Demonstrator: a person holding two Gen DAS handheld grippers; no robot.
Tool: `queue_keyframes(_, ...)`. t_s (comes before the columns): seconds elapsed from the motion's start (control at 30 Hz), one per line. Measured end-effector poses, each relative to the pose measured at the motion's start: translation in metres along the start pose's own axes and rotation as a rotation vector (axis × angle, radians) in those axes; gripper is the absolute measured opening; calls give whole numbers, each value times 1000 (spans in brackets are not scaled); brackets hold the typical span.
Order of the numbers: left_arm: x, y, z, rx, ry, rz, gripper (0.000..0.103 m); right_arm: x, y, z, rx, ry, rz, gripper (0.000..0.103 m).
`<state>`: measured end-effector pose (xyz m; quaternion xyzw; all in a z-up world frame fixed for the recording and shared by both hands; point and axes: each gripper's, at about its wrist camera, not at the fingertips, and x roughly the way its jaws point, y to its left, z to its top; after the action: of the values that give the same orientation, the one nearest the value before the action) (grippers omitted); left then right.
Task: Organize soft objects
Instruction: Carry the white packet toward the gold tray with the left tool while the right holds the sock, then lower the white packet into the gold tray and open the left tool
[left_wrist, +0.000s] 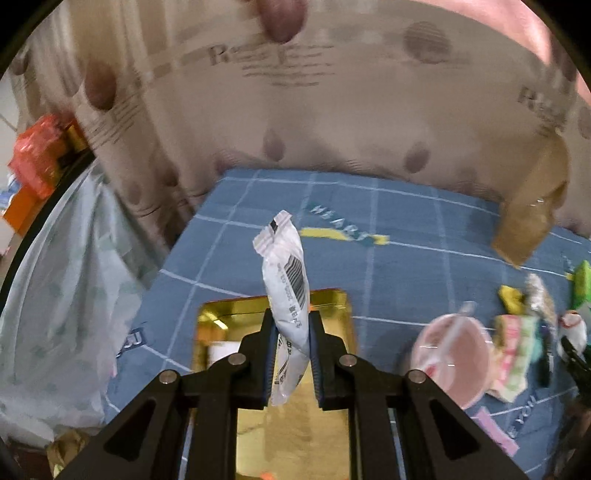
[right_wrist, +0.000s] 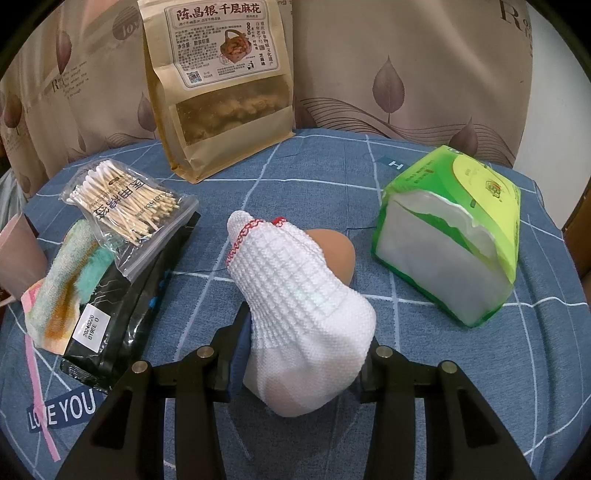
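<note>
Directly above gold tray, left tool is clamping white sachet, long axis upright; drop lying straight below. Right tool is gripping white sock over surface.

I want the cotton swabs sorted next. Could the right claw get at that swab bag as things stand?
Probably not yet: the right claw is shut on the white knit sock. The cotton swab bag lies uncovered atop the black pouch, so its top is free once the sock is released.

open blue cloth between tissue pack and swab bag; snack pouch behind
</note>
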<state>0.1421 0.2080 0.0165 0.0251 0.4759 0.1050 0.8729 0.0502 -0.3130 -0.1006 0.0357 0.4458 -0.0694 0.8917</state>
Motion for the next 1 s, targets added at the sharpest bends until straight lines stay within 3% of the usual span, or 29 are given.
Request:
queue_keyframes(0.47,72,23,-13,95,148,168,16,0,1,-1,-4,3,-6,41)
queue_keyframes(0.7,84,20,-19,118,170,196,16,1,2,0,-13,6,-16,41)
queue_keyframes(0.83,89,19,-22,115,188,186,20,1,3,0,-18,6,-22,41)
queue_keyframes(1.0,88,16,-27,113,197,162,37,1,3,0,-22,7,-25,41)
